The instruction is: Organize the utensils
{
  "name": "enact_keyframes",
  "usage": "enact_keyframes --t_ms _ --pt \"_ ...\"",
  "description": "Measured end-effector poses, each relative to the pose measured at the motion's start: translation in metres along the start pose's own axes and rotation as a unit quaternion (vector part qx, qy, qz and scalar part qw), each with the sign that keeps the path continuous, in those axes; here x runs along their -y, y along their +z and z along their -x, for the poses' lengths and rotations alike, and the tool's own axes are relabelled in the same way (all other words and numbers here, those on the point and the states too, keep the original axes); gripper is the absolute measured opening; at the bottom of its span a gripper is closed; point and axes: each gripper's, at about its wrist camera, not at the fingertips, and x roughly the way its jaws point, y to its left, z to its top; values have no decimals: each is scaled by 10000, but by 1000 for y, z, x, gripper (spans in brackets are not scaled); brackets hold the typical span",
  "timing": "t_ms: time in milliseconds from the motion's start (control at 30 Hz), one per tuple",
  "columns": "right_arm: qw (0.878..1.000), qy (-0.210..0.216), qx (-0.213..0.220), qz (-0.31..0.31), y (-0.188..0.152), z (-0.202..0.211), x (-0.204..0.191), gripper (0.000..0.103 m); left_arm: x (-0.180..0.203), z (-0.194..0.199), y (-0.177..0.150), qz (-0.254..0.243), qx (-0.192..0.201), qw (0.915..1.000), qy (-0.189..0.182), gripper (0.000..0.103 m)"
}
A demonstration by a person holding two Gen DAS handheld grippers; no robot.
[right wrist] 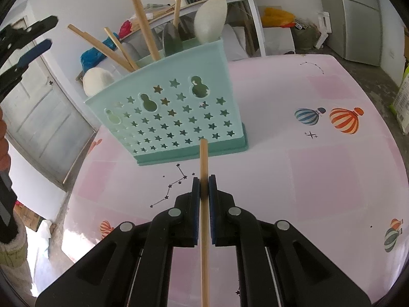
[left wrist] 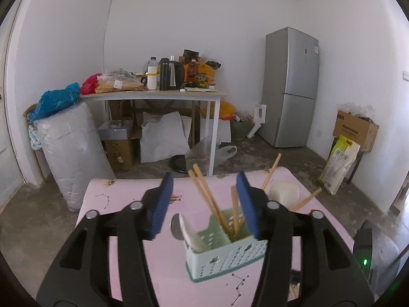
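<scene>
A teal star-pierced caddy (left wrist: 225, 258) stands on the pink tablecloth (left wrist: 122, 204). Wooden chopsticks (left wrist: 207, 197) lean out of its right compartment and a white spoon (left wrist: 189, 232) sits in the left one. My left gripper (left wrist: 204, 179) hangs open above the caddy, its pads on either side of the chopsticks without touching them. In the right wrist view the caddy (right wrist: 179, 117) holds chopsticks (right wrist: 140, 18), two white spoons (right wrist: 211, 20) and a dark green spoon (right wrist: 172, 38). My right gripper (right wrist: 204, 181) is shut on a single wooden chopstick (right wrist: 204, 158) pointing at the caddy's base.
A white rounded utensil (left wrist: 283, 192) with wooden handles beside it shows behind the left gripper's right finger. Beyond the table stand a cluttered desk (left wrist: 153, 94), a grey fridge (left wrist: 291, 87) and a rice bag (left wrist: 337, 163). A person's hand (right wrist: 3, 140) is at the left edge.
</scene>
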Motion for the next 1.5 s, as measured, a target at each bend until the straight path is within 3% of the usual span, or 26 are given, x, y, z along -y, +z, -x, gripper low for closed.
enact_keyframes --t_ms 300,433,600,767,900,1100,1167,1267,1400,1500 --pt "9996 -8 184 195 6 18 -12 7 -12 25 -26 -260 -208 9993 -148 67" --pt "9981 294 469 279 15 39 -22 7 -16 30 -48 -372 -444 9980 -250 72" --pt "9940 515 846 460 30 66 -40 7 -24 28 -82 -281 -834 9957 -277 79" --pt "9869 645 1369 567 50 96 -46 7 -30 12 -116 91 -1433 9891 -331 80" --pt "9734 794 2056 629 82 125 -48 7 -31 7 -129 347 -1565 9865 -335 81" --pt "9342 979 3365 664 139 156 -63 7 -35 6 -130 539 -1469 9871 -330 83" --pt "9169 796 3841 740 151 152 -73 7 -37 5 -129 555 -1444 9875 -303 83" --pt "9062 525 4111 838 158 130 -85 7 -41 4 -129 617 -1428 9875 -254 83" --pt "9101 241 4037 902 144 80 -88 7 -46 5 -130 709 -1406 9873 -203 83" --pt "9278 79 3603 965 128 44 -81 7 -47 5 -131 720 -1398 9873 -204 83"
